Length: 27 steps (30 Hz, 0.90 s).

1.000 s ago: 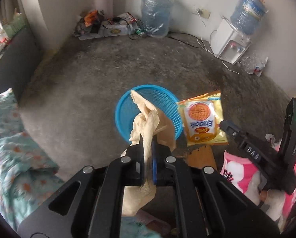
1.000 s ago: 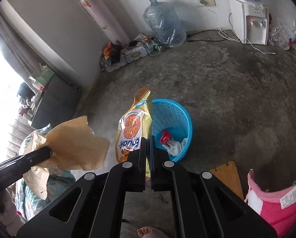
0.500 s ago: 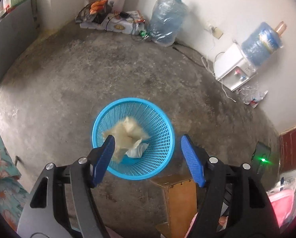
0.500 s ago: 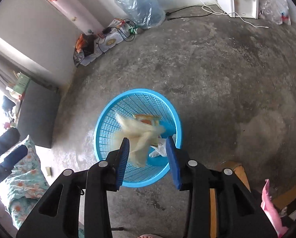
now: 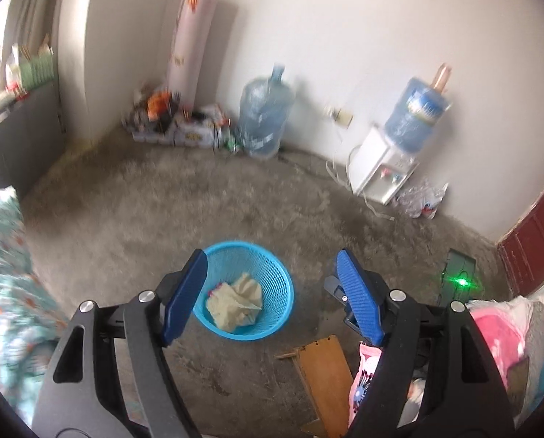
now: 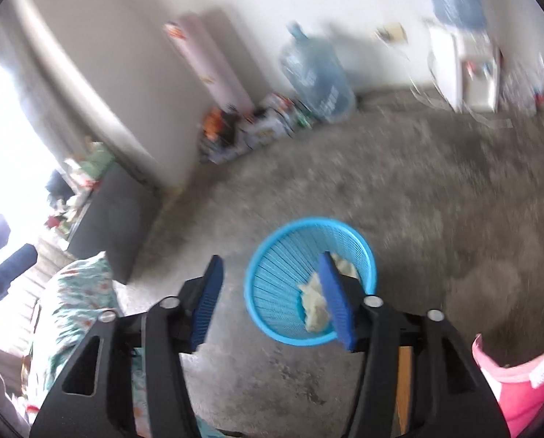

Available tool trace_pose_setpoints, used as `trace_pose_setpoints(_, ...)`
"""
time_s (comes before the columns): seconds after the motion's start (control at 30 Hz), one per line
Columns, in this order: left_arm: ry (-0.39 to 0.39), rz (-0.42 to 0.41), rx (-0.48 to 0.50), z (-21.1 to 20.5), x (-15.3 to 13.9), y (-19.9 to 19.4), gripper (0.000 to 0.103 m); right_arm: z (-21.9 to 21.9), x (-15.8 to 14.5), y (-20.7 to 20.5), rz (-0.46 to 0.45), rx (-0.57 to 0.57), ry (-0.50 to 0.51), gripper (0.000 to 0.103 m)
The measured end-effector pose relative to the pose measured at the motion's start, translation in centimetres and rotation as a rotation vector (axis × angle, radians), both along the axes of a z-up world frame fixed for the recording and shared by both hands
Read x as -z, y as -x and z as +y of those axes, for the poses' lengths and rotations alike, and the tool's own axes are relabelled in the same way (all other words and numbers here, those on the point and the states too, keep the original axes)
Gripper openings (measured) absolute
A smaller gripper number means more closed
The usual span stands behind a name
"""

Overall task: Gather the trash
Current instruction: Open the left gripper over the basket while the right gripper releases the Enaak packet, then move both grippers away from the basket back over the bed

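Daylight from a blown-out window (image 6: 2, 116) at left lights both views, soft shadows on the white wall (image 5: 344, 36); right wrist view heavily motion-blurred, left wrist view mildly; strong fisheye bending with black vignette at corners; green indicator light (image 5: 462, 282) flares.

Lived-in room of home, plain and sparsely furnished. Bare concrete floor (image 5: 133, 219), white plastered walls. Water dispenser (image 5: 385, 171) with inverted bottle stands against wall, cord running to wall socket (image 5: 339, 116); spare water jug (image 5: 264, 116) beside it. Rolled pink mat (image 5: 191, 43) leans in corner above clutter of small boxes and cables (image 5: 177, 124). Floral bedding (image 5: 2, 273) at left edge, pink cloth (image 5: 498, 332) at right. Dark red panel (image 5: 534, 233), possibly door, at far right.
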<state>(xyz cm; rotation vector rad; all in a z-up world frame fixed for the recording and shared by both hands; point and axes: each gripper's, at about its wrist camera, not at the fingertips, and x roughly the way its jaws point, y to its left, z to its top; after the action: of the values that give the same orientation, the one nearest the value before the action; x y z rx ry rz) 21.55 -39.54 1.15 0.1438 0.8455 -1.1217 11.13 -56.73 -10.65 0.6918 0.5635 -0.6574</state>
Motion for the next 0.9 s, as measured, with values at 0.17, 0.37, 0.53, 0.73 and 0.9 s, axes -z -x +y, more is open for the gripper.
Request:
trace_pose_setpoints(0.17,0.061,-0.069,-0.047,7.5,-4.7,1.4,0.071,5.3,-5.2,-0.6,-0.015,-0.122,0.160,0.079)
trace_pose_setpoints(0.37,0.048,-0.149,-0.192,15.6,-7.3,2.8,0.071,11.1,-9.3,-1.3,-0.060,-0.252,0.299,0.092)
trace_pose_setpoints(0.53,0.046,-0.140,-0.314,21.9,-8.4,3.3,0.071,15.3,-11.0,-1.9,-0.079,-0.371,0.342,0.093)
trace_pose_setpoints(0.73,0.079,-0.113,-0.458,29.5,-9.0,4.5,0.071,19.9,-12.5,-2.4,-0.130,-0.538,0.290,0.093)
trace_pose_setpoints(0.9,0.068,-0.155,-0.529,33.6,-9.5,5.6,0.075,23.8,-13.1,-3.1,-0.148,-0.653,0.258,0.093)
